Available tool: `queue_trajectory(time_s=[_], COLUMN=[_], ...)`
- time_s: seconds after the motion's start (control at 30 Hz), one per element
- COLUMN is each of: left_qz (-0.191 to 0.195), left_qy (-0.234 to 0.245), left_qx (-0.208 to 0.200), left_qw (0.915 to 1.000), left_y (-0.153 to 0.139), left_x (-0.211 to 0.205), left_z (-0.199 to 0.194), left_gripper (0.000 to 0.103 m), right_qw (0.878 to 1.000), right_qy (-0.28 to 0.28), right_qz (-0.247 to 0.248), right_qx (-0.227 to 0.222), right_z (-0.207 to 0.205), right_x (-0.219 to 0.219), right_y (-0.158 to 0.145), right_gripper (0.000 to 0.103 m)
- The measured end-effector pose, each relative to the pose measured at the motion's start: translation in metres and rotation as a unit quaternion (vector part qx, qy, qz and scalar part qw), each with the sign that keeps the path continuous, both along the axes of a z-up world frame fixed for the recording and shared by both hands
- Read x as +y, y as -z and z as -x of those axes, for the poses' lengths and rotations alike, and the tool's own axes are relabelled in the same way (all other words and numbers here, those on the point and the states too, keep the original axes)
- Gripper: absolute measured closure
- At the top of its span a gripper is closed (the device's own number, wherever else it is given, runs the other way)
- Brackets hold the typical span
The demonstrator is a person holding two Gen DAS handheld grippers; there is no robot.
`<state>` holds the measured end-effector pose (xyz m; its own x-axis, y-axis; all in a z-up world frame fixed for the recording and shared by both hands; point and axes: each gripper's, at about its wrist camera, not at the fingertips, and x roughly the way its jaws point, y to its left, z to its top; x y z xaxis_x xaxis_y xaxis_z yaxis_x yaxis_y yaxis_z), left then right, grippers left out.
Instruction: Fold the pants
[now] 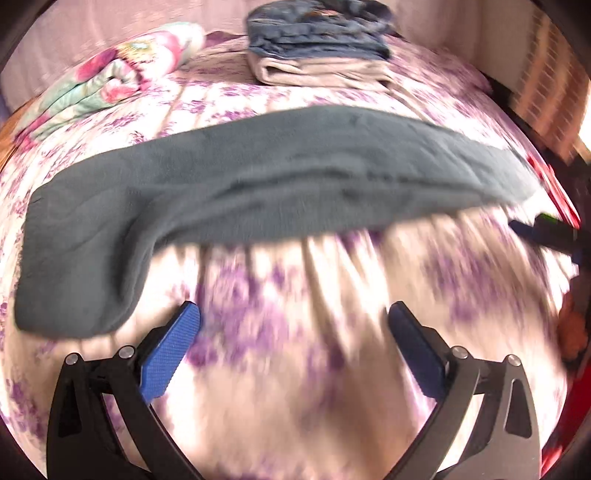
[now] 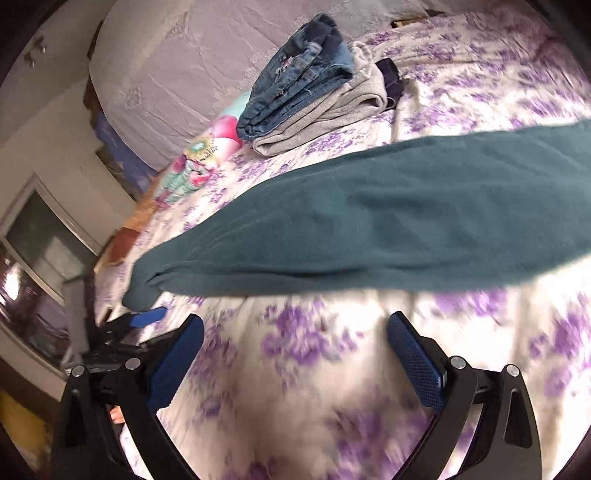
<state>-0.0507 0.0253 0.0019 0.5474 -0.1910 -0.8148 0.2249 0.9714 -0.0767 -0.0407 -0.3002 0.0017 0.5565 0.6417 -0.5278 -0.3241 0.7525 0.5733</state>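
Note:
Dark teal fleece pants (image 1: 258,192) lie folded lengthwise as a long band across the floral bedspread, with one end curling toward me at the left. My left gripper (image 1: 293,317) hovers open over bare bedspread just short of the band's near edge, nothing between its blue pads. In the right wrist view the same pants (image 2: 388,236) stretch from the lower left to the right edge. My right gripper (image 2: 295,328) is open too, below the band's near edge. The left gripper's blue fingertip (image 2: 147,317) shows by the pants' left end.
A stack of folded jeans (image 1: 317,33) on grey pants (image 1: 325,70) sits at the back of the bed (image 1: 295,387). A rolled floral blanket (image 1: 110,81) lies at the back left. The bed's right edge (image 1: 554,192) has red and dark items beyond it.

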Motion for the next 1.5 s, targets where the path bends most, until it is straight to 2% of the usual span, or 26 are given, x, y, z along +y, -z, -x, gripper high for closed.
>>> queue_trajectory(time_s=[0.1, 0.17, 0.2, 0.27, 0.33, 0.5, 0.6, 0.7, 0.87, 0.93, 0.97, 1.0, 1.07, 1.13, 1.27, 1.3, 1.37, 1.4, 1.5], left_qz=[0.036, 0.074, 0.094, 0.166, 0.211, 0.216, 0.213, 0.200, 0.206, 0.215, 0.217, 0.224, 0.250, 0.259, 0.269, 0.275, 0.287, 0.291, 0.300], left_qy=[-0.016, -0.058, -0.077, -0.094, -0.109, -0.155, -0.199, -0.231, -0.250, -0.259, -0.265, -0.269, -0.272, -0.268, -0.261, -0.258, -0.254, -0.254, -0.252], left_qx=[-0.015, -0.029, -0.033, -0.037, -0.030, -0.021, -0.012, -0.023, -0.057, -0.065, -0.065, -0.064, -0.056, -0.052, -0.051, -0.050, -0.053, -0.056, -0.068], left_qw=[0.9991, 0.9951, 0.9920, 0.9810, 0.9710, 0.9638, 0.9564, 0.9519, 0.9445, 0.9394, 0.9373, 0.9346, 0.9275, 0.9265, 0.9257, 0.9248, 0.9220, 0.9207, 0.9175], left_y=[-0.005, -0.008, -0.009, -0.013, -0.017, -0.020, -0.016, -0.015, -0.017, -0.018, -0.018, -0.017, -0.013, -0.011, -0.006, -0.004, -0.003, -0.004, -0.008], left_x=[0.026, 0.054, 0.067, 0.092, 0.106, 0.112, 0.112, 0.107, 0.107, 0.116, 0.120, 0.125, 0.138, 0.143, 0.148, 0.150, 0.154, 0.157, 0.165], left_z=[0.020, 0.027, 0.029, 0.030, 0.026, 0.000, -0.024, -0.037, -0.032, -0.027, -0.025, -0.023, -0.021, -0.018, -0.011, -0.010, -0.007, -0.006, -0.003], left_gripper=[0.004, 0.004, 0.004, 0.005, 0.004, 0.004, 0.004, 0.004, 0.006, 0.020, 0.035, 0.044, 0.055, 0.064, 0.089, 0.092, 0.094, 0.094, 0.094], right_qw=[0.998, 0.996, 0.995, 0.993, 0.991, 0.982, 0.985, 0.987, 0.983, 0.981, 0.980, 0.980, 0.978, 0.978, 0.977, 0.976, 0.972, 0.969, 0.958], right_qy=[0.034, 0.054, 0.064, 0.090, 0.108, 0.155, 0.156, 0.153, 0.158, 0.164, 0.167, 0.169, 0.173, 0.176, 0.181, 0.183, 0.191, 0.195, 0.212], right_qz=[-0.053, -0.071, -0.075, -0.076, -0.076, -0.103, -0.080, -0.055, -0.098, -0.104, -0.104, -0.107, -0.113, -0.115, -0.114, -0.118, -0.138, -0.151, -0.193], right_qx=[0.000, 0.001, 0.002, 0.005, 0.005, 0.006, 0.000, -0.001, -0.009, -0.013, -0.013, -0.013, -0.013, -0.013, -0.013, -0.012, 0.001, 0.007, 0.020], right_z=[0.009, 0.009, 0.008, 0.004, -0.001, -0.009, -0.010, -0.014, -0.007, -0.005, -0.004, -0.003, -0.003, -0.003, -0.003, -0.003, -0.002, -0.001, 0.005], right_x=[-0.032, -0.048, -0.054, -0.065, -0.077, -0.107, -0.102, -0.091, -0.105, -0.108, -0.109, -0.110, -0.112, -0.113, -0.114, -0.116, -0.126, -0.132, -0.157], right_y=[-0.003, -0.004, -0.005, -0.006, -0.006, 0.000, 0.001, 0.000, 0.000, 0.000, 0.000, 0.001, 0.001, 0.001, 0.002, 0.002, 0.003, 0.004, 0.003], right_gripper=[0.003, 0.003, 0.003, 0.003, 0.003, 0.003, 0.003, 0.003, 0.004, 0.006, 0.008, 0.009, 0.010, 0.012, 0.018, 0.021, 0.034, 0.038, 0.041])
